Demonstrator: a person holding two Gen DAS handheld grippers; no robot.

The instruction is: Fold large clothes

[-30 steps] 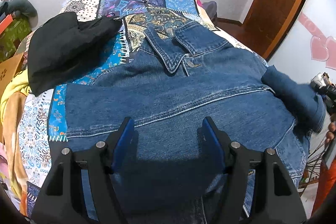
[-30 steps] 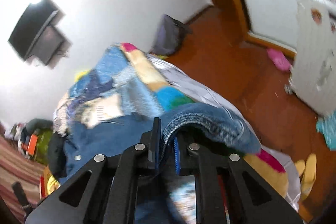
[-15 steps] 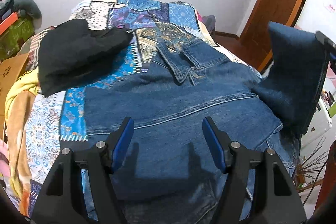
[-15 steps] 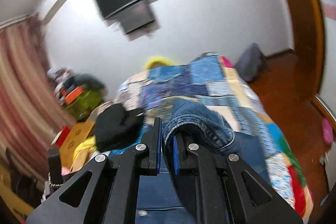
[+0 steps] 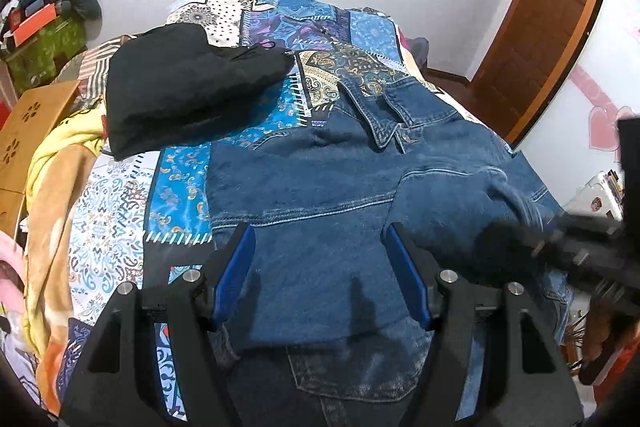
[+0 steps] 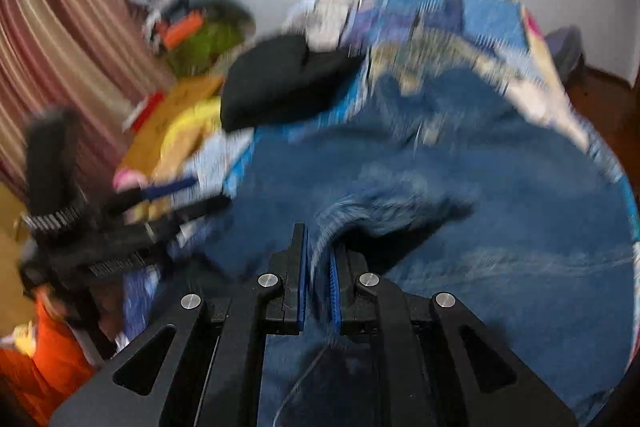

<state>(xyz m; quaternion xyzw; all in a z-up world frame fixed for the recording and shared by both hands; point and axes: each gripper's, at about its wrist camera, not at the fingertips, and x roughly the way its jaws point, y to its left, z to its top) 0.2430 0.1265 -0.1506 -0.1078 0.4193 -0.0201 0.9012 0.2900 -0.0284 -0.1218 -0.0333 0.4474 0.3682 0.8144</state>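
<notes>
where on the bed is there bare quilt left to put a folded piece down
Bare quilt shows at the head of the bed, beyond the denim jacket collar, and in a strip left of the jacket, below the black garment. The middle and right are covered in denim.

Even, bright room light is seen; the right wrist view is motion-blurred throughout, and edges are bent and vignetted.
</notes>
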